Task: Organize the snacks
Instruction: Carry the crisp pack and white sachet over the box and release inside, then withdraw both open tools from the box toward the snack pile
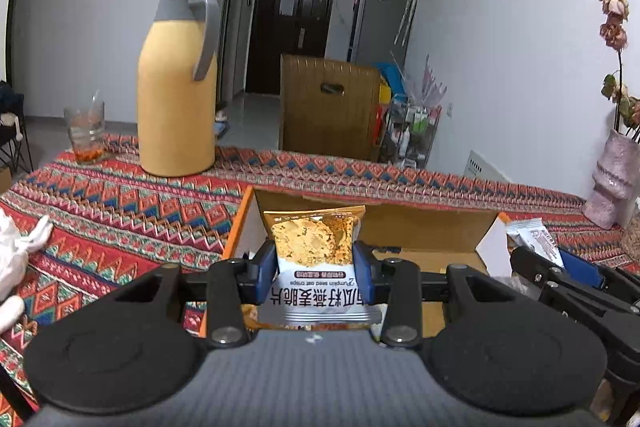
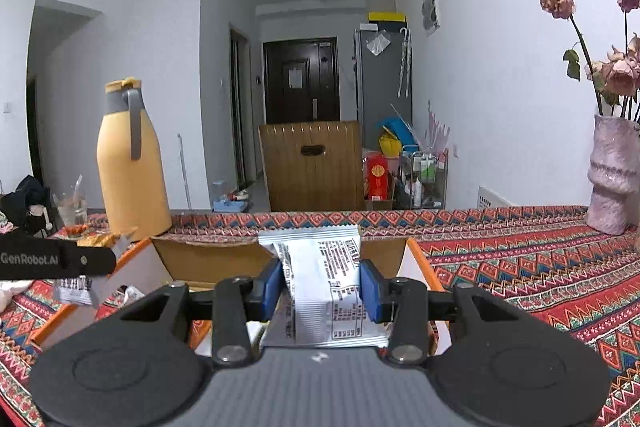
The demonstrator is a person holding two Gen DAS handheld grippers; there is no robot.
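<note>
Gripping an oat crisps packet (image 1: 316,259), the left claw (image 1: 316,269) is clenched on it, blue pads pressing both sides, print upside down in the left wrist view. Packet sits above the open cardboard box (image 1: 420,223), which has an orange rim and lies on the table (image 1: 120,211) under a red patterned cloth. Right claw (image 2: 323,287) is clamped on a silver snack packet (image 2: 320,279), back side with black print facing the camera, also over the box (image 2: 208,259). Both packets are off the table, between the pads. In the left wrist view the right claw (image 1: 560,263) shows at the box's right side with its silver packet (image 1: 532,235); in the right wrist view the left claw (image 2: 112,259) comes in from the left over the box's left rim. Yellow thermos jug (image 1: 178,83) stands near the table's far left edge, a glass (image 1: 85,133) just beside it toward the far left corner. Pink vase (image 2: 612,183) with dried roses stands at the far right edge. Something white (image 1: 16,247) lies at the table's left edge; cannot tell what it is.
</note>
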